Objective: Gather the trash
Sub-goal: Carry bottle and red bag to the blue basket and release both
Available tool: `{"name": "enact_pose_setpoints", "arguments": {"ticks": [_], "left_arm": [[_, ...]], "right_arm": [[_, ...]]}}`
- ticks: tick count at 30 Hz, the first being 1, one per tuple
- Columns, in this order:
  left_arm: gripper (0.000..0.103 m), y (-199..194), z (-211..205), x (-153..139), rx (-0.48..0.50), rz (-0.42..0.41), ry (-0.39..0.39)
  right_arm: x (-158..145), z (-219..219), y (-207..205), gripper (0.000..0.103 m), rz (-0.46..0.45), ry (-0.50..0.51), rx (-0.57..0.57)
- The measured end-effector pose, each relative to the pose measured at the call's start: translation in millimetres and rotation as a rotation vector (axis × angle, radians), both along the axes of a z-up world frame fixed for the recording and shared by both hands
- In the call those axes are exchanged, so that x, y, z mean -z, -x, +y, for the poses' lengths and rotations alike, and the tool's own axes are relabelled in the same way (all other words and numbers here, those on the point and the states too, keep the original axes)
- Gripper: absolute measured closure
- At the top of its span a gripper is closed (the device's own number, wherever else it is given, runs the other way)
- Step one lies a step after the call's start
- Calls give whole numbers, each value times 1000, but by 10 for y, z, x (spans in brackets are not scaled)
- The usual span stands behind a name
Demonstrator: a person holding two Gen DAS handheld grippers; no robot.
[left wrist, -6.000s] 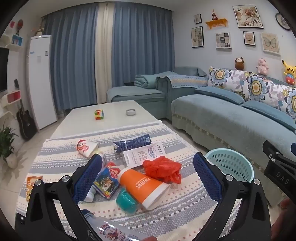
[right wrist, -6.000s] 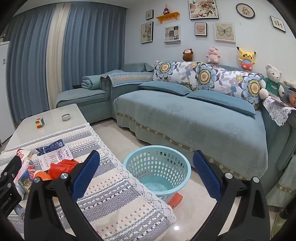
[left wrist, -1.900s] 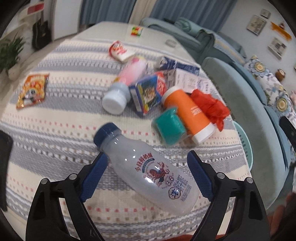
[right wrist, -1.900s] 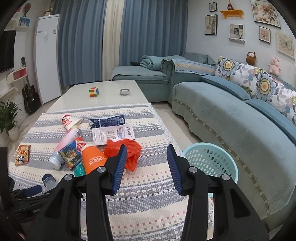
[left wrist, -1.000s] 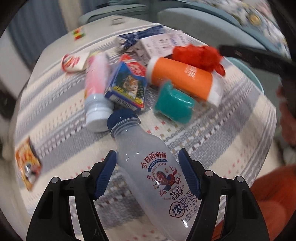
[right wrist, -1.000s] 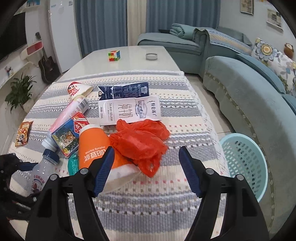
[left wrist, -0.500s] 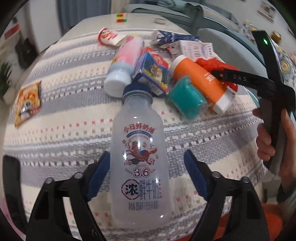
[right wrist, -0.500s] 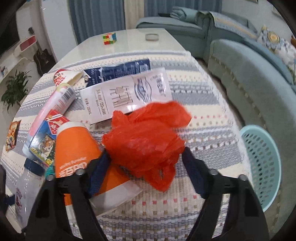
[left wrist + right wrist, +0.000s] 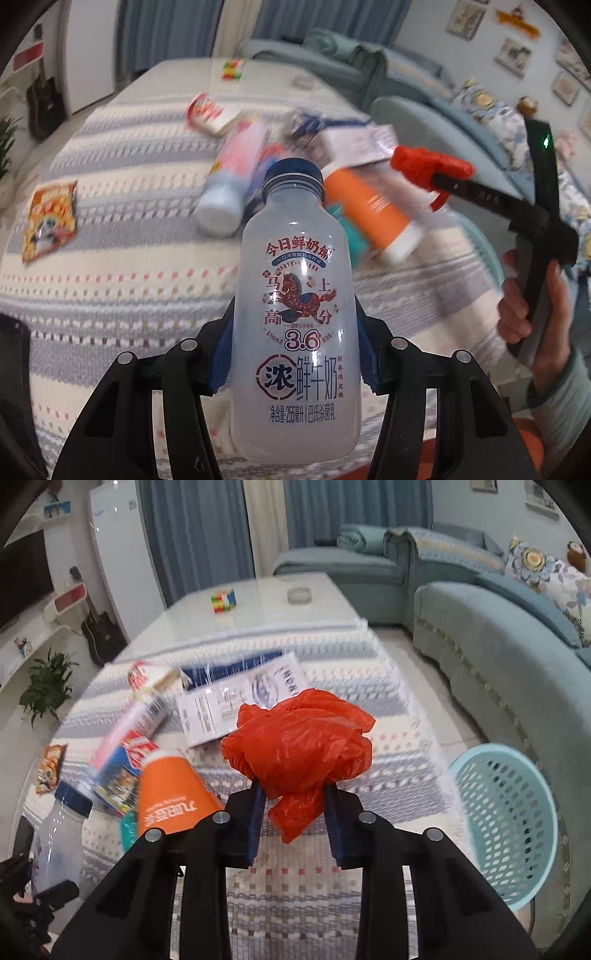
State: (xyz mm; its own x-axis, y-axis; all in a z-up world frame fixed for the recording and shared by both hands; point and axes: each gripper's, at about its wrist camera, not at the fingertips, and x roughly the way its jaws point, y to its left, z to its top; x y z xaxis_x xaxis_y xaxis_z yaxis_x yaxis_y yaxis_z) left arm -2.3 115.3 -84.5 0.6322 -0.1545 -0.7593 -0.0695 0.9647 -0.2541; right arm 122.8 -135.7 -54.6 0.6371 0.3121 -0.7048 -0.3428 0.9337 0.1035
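My left gripper (image 9: 293,356) is shut on a clear milk bottle (image 9: 297,310) with a blue cap and holds it above the striped tablecloth (image 9: 110,280). My right gripper (image 9: 293,814) is shut on a crumpled red plastic bag (image 9: 301,747) and holds it above the table; it also shows in the left wrist view (image 9: 430,168). An orange and white bottle (image 9: 168,794), a pink bottle (image 9: 129,725), a small carton (image 9: 122,771), a white carton (image 9: 240,698) and a snack packet (image 9: 50,768) lie on the cloth. The light blue basket (image 9: 513,823) stands on the floor to the right.
A puzzle cube (image 9: 222,599) and a glass ashtray (image 9: 299,595) sit on the far bare table end. A teal sofa (image 9: 498,646) runs along the right. A plant (image 9: 46,685), guitar (image 9: 99,631) and white fridge (image 9: 122,554) stand at the left.
My left gripper has closed on the milk bottle and lifted it. My right gripper has closed on the red bag and lifted it off the cloth.
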Motion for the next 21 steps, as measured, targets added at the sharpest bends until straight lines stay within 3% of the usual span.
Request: {"name": "enact_pose_setpoints", "arguments": {"ticks": [7, 13, 17, 21], "left_arm": [[50, -173, -348, -481, 102, -145, 1], [50, -523, -1024, -892, 219, -253, -15], [50, -811, -1567, -1084, 322, -298, -4], [50, -1096, -2108, -1060, 436, -262, 33]], "right_arm": [[-460, -466, 406, 77, -145, 2, 48], [-734, -1143, 542, 77, -199, -9, 158], [-776, -1621, 553, 77, -213, 8, 260], [-600, -2154, 500, 77, -158, 9, 378]]}}
